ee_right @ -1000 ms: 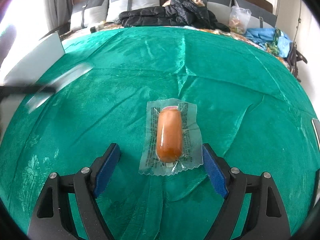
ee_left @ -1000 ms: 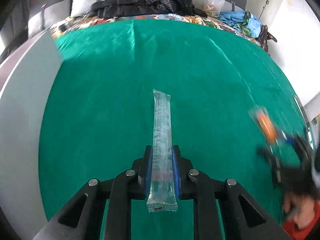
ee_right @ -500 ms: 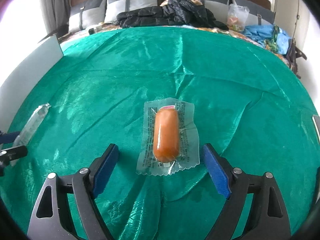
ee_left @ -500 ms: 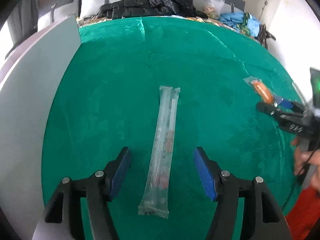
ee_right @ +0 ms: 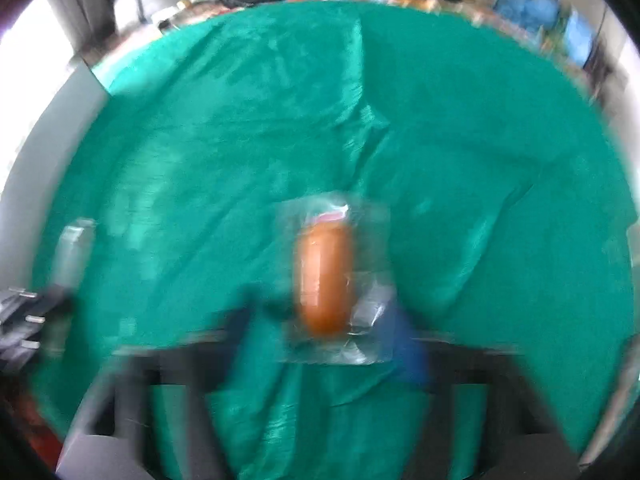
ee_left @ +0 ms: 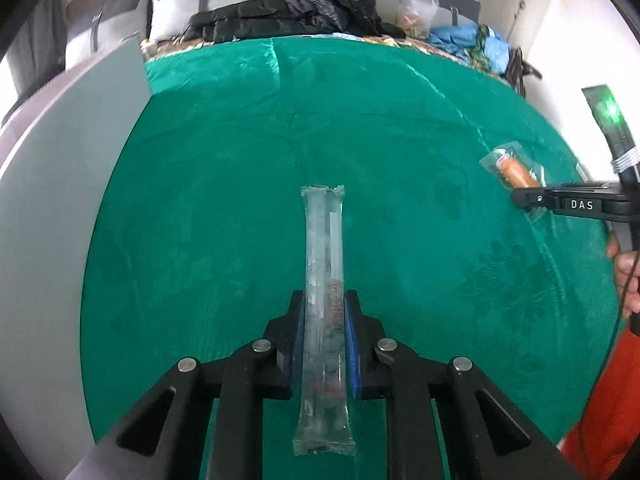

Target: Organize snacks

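Observation:
A long clear snack tube (ee_left: 324, 280) lies lengthwise on the green cloth (ee_left: 400, 152). My left gripper (ee_left: 324, 320) is shut on its near half, blue pads pressed to both sides. A wrapped orange sausage (ee_right: 325, 276) lies on the cloth between the fingers of my right gripper (ee_right: 320, 320). That view is blurred and the jaws look narrowed around the wrapper. In the left wrist view the sausage (ee_left: 516, 170) and the right gripper (ee_left: 532, 200) show at the far right. The tube (ee_right: 74, 252) and left gripper (ee_right: 36, 312) show at the left edge.
A grey-white board (ee_left: 60, 184) borders the cloth on the left. A black jacket (ee_left: 296, 12), a clear bag (ee_left: 416, 12) and blue clothes (ee_left: 476, 44) lie beyond the far edge. A hand and orange sleeve (ee_left: 624, 352) are at the right.
My left gripper, open around the tube half a second ago, has closed on it. My right gripper's fingers have moved inward toward the sausage wrapper, and that view has blurred.

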Motion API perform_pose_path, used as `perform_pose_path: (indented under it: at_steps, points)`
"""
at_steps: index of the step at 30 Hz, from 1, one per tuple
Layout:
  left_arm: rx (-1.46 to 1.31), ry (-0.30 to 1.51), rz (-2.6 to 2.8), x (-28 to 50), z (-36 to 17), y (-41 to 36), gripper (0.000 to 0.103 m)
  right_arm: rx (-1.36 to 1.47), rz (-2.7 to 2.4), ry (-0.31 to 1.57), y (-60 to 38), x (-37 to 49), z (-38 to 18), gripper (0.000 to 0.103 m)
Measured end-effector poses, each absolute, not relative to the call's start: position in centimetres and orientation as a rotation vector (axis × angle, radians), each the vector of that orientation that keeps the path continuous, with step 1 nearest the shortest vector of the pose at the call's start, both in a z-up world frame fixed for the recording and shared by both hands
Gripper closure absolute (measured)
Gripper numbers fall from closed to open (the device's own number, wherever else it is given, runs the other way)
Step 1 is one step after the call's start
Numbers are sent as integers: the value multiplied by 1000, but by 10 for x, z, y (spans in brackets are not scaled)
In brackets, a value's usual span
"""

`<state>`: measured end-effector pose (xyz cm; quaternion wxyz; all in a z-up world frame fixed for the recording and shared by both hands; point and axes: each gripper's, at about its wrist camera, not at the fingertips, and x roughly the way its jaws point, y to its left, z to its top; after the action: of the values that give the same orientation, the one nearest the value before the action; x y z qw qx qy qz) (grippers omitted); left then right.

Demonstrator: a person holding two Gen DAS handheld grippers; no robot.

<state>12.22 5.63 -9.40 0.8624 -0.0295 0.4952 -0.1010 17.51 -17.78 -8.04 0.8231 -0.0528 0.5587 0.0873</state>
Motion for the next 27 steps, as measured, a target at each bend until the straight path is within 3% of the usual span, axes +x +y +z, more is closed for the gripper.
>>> perform_pose_path:
  at_steps: [3, 8, 13, 20, 27]
  points:
    - [-130, 1014, -244, 108, -82, 60, 86, 12, 232, 1252, -190, 175, -75, 81]
    - [-262, 953, -300, 90, -53, 66, 86, 303, 322, 1206, -220, 148, -54, 81]
    - [-360, 869, -325, 79, -5, 87, 86, 401, 408, 1136, -207, 129, -21, 81]
    - [-388, 751, -208, 60, 67, 181, 85, 363, 627, 1014, -108, 124, 61, 80]
    - [-364, 773, 67, 37, 66, 300, 85, 226, 910, 961, 57, 107, 121, 79]
